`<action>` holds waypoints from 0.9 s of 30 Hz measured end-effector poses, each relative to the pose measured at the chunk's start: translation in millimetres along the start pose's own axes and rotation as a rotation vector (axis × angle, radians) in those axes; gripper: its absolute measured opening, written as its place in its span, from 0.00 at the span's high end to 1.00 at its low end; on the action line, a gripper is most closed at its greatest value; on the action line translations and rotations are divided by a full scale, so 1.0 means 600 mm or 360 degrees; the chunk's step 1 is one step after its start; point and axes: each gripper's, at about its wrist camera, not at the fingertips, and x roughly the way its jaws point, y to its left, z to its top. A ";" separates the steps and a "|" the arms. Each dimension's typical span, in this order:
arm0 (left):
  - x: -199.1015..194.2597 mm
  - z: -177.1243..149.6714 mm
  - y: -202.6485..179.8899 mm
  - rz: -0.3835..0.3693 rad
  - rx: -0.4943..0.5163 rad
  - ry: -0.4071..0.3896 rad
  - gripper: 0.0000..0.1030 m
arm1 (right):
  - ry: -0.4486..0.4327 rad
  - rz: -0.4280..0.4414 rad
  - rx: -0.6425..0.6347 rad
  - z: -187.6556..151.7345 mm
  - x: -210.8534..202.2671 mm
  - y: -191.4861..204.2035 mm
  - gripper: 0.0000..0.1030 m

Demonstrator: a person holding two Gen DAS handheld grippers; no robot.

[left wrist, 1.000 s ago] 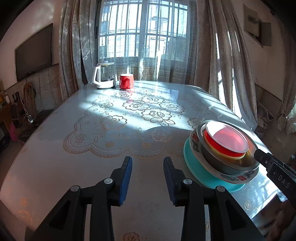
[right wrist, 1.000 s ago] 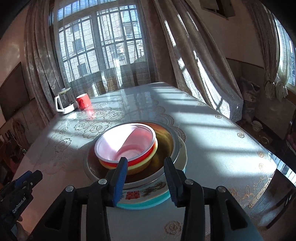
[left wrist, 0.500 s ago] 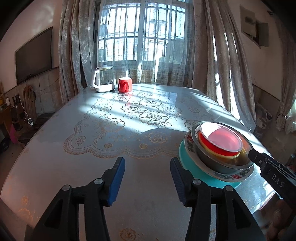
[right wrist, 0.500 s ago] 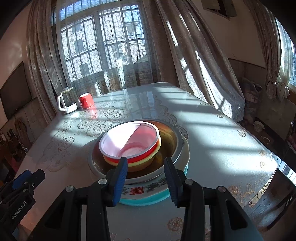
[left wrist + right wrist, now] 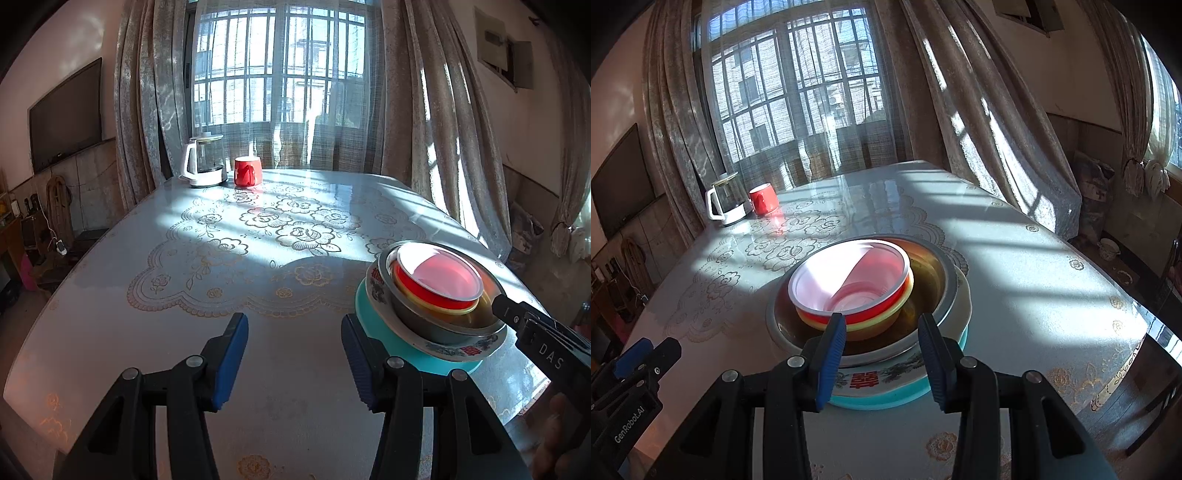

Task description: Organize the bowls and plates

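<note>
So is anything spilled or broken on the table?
Nothing stands out. The dishes sit nested in one tidy stack near the table edge, upright, with no spill or crack showing. The kettle and red mug stand upright at the far end.

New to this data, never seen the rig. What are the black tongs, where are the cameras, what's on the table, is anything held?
No robot: a person holds a pair of handheld tongs in each hand, with a fisheye camera on each looking along its fingers. In the left view the left tongs stand open over bare table. The right tongs hover, open, at the near rim of a stack: teal plate, patterned plate, metal bowl, then small bowls. Far off stand a kettle and a red mug. Nothing is held.
</note>
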 end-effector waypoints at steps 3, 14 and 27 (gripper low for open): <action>-0.001 0.000 -0.001 0.0000 0.0003 -0.0001 0.48 | 0.0001 0.0001 0.0001 -0.001 0.000 0.000 0.60; -0.001 0.003 -0.010 -0.0006 0.0021 -0.0002 0.46 | 0.0006 0.0006 0.0005 -0.002 0.002 0.003 0.60; -0.009 0.004 -0.019 -0.0018 0.0047 -0.0022 0.40 | -0.0006 0.0014 0.0019 0.002 0.000 -0.001 0.60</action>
